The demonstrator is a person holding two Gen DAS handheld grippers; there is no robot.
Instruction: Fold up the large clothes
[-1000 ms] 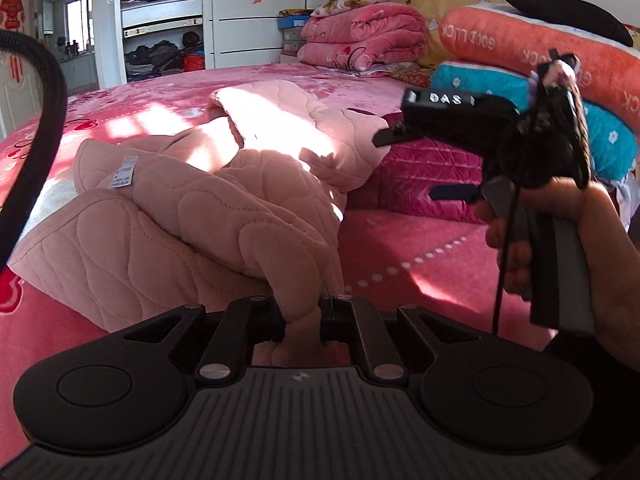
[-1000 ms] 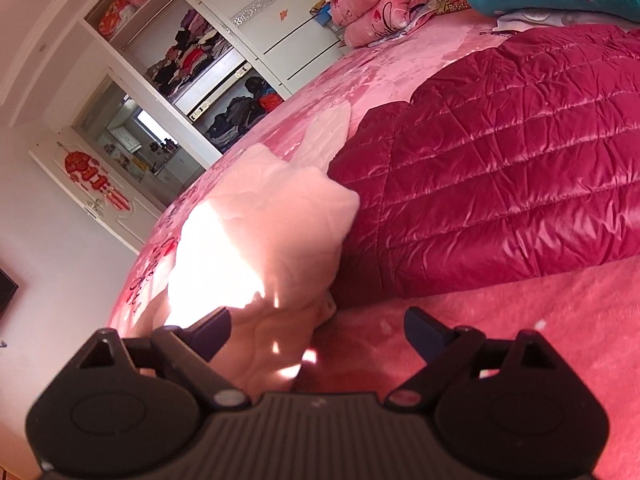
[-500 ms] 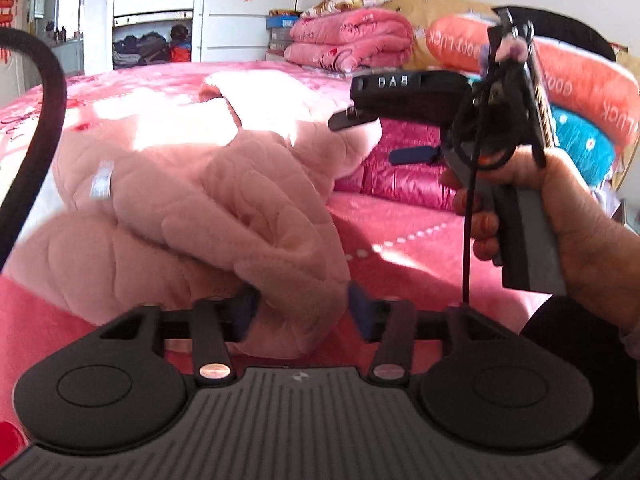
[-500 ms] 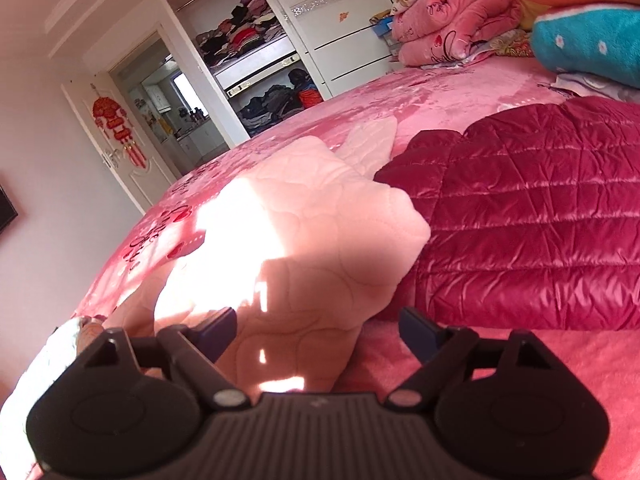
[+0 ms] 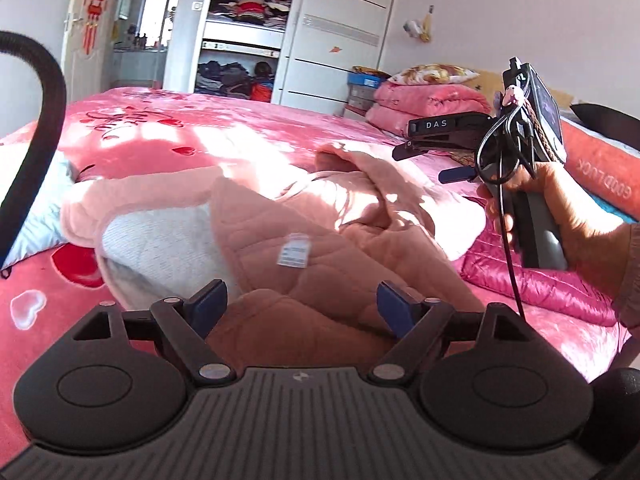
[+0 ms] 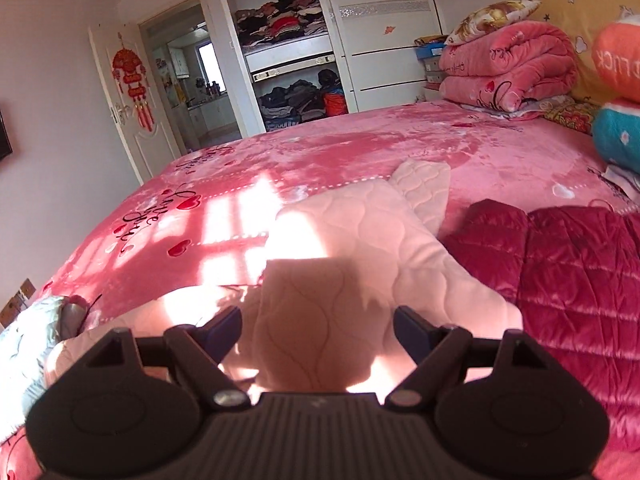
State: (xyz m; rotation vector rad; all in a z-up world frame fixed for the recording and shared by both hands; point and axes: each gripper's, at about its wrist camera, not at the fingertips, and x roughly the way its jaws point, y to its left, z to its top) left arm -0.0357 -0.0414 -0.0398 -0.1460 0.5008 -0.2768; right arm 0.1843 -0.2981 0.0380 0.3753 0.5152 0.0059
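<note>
A pale pink quilted garment with a grey lining and a white label lies crumpled on the pink bedspread. My left gripper hovers at its near edge; the jaws are opening wide and the pads press on nothing, though fabric lies below the gap. In the right wrist view the same garment spreads out flat under my right gripper, whose jaws are closing slowly with cloth beneath them, not pinched. The right gripper also shows at the right of the left wrist view, held up by a hand.
A dark red padded jacket lies right of the garment. Folded pink blankets and pillows are stacked at the bed's head. A wardrobe with open shelves and a door stand beyond the bed. A pale cloth lies at the left edge.
My left gripper let go of the fold of pink fabric it pinched and opened wide, swinging left. The right gripper rolled upright and rose above the garment.
</note>
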